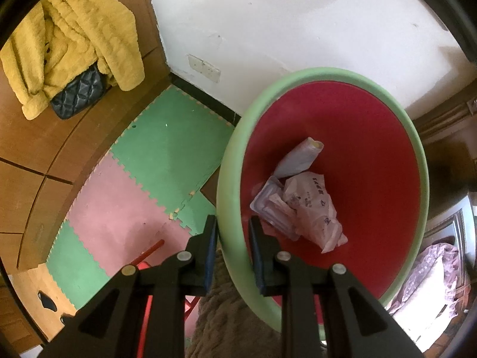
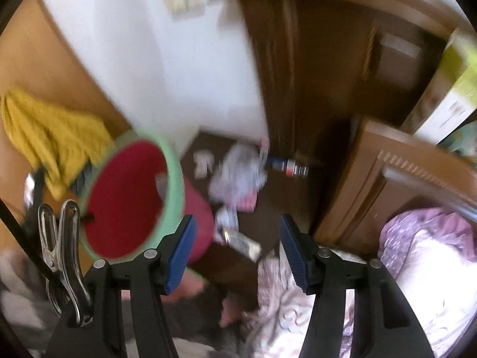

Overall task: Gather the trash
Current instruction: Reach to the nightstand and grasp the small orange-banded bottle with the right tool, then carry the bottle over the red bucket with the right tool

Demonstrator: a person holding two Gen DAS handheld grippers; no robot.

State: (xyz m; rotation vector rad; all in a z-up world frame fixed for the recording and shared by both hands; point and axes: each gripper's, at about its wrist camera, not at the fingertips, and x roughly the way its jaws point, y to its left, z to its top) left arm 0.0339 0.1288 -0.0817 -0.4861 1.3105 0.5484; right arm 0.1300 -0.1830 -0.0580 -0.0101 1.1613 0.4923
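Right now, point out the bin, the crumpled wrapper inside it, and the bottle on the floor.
bin (image 1: 229, 161), left wrist view, on its green rim.
crumpled wrapper (image 1: 310, 203), left wrist view, on its printed middle.
bottle (image 2: 287, 165), right wrist view, blurred, on its body.

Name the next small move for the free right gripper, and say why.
Probably lower the right gripper onto the nearest wrapper on the dark floor. Its jaws are open and empty, trash still lies scattered there, and the left gripper is clamped on the red bin's green rim, holding it ready.
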